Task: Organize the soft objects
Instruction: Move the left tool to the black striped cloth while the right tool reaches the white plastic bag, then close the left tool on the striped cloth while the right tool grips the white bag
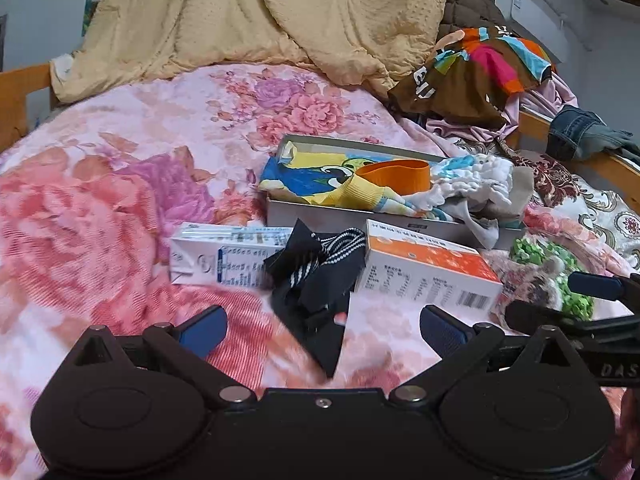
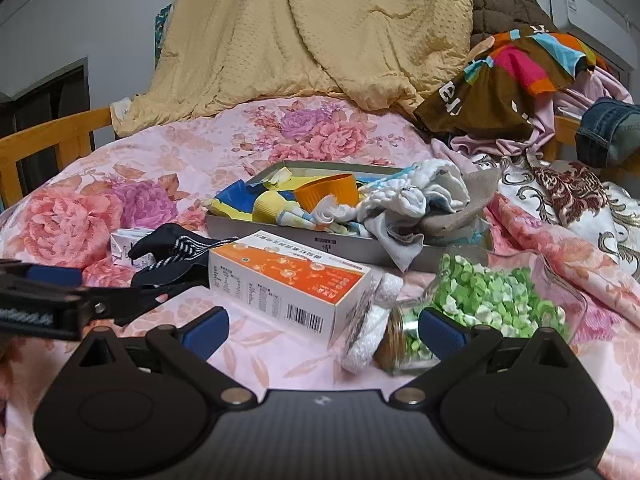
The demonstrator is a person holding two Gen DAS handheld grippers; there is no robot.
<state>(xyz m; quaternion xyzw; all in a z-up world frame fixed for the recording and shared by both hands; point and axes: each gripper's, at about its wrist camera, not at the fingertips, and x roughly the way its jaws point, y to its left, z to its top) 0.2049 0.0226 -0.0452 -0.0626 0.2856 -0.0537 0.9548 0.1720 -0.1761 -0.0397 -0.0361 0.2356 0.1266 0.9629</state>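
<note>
A grey shallow box (image 1: 316,216) (image 2: 256,229) on the floral bed holds soft items: a blue-yellow cloth (image 1: 308,176), an orange band (image 1: 394,174) (image 2: 328,192) and white socks (image 1: 476,180) (image 2: 416,192). A black striped sock (image 1: 316,276) (image 2: 172,256) lies in front of it, just ahead of my left gripper (image 1: 322,328), which is open and empty. My right gripper (image 2: 324,330) is open and empty, over an orange-white carton (image 2: 284,284) (image 1: 428,272). Its fingers show at the right of the left wrist view (image 1: 596,286).
A white carton (image 1: 224,256) lies left of the sock. A tipped jar of green bits (image 2: 492,300) (image 1: 560,276) and a white foam pad (image 2: 376,316) lie at right. A yellow quilt (image 1: 256,20) and piled clothes (image 2: 520,76) sit behind. Wooden bed rails (image 2: 48,140) border the bed.
</note>
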